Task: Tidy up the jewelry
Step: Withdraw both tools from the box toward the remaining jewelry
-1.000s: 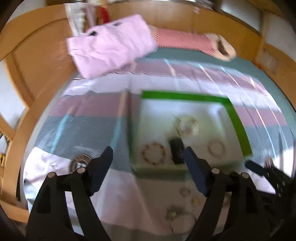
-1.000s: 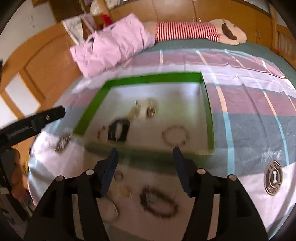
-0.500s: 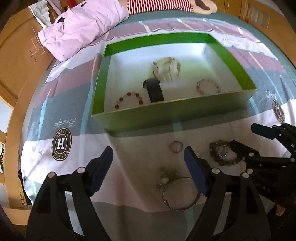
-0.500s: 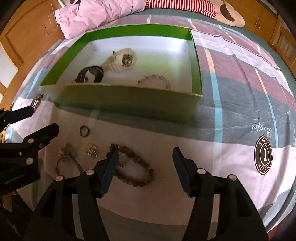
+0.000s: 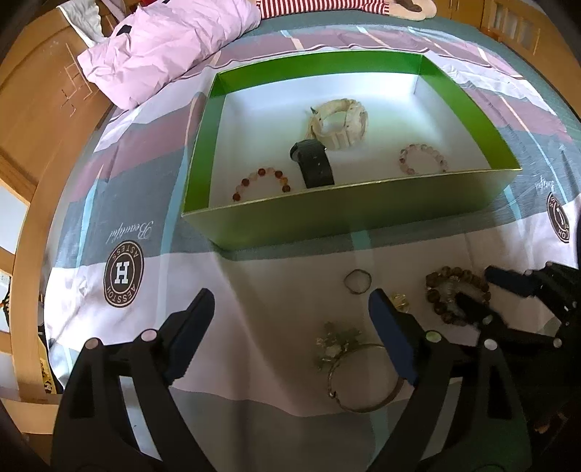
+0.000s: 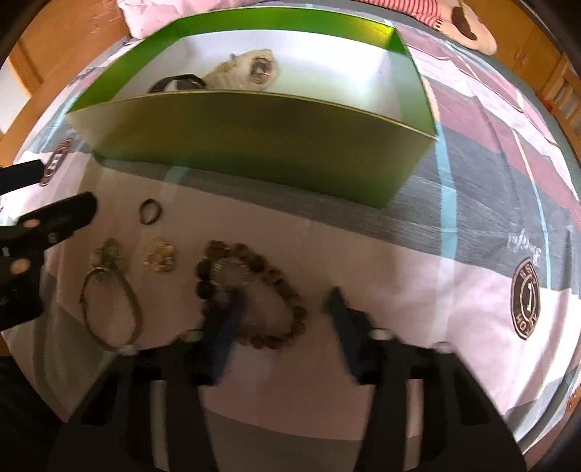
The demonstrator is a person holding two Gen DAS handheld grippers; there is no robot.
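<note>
A green box with a white floor sits on the bed; it holds a cream bracelet, a black band and two bead bracelets. In front of it on the sheet lie a small ring, a gold trinket, a bangle with a charm and a brown bead bracelet. My left gripper is open above the sheet, left of the bangle. My right gripper is open, low over the brown bead bracelet, its left finger on the beads.
A pink pillow and a striped plush toy lie behind the box. Wooden bed frame runs along the left. The box's near wall stands between the loose jewelry and the box floor.
Both grippers have moved down and back from over the box to the loose jewelry in front of it. The right gripper has dropped close onto the brown bead bracelet.
</note>
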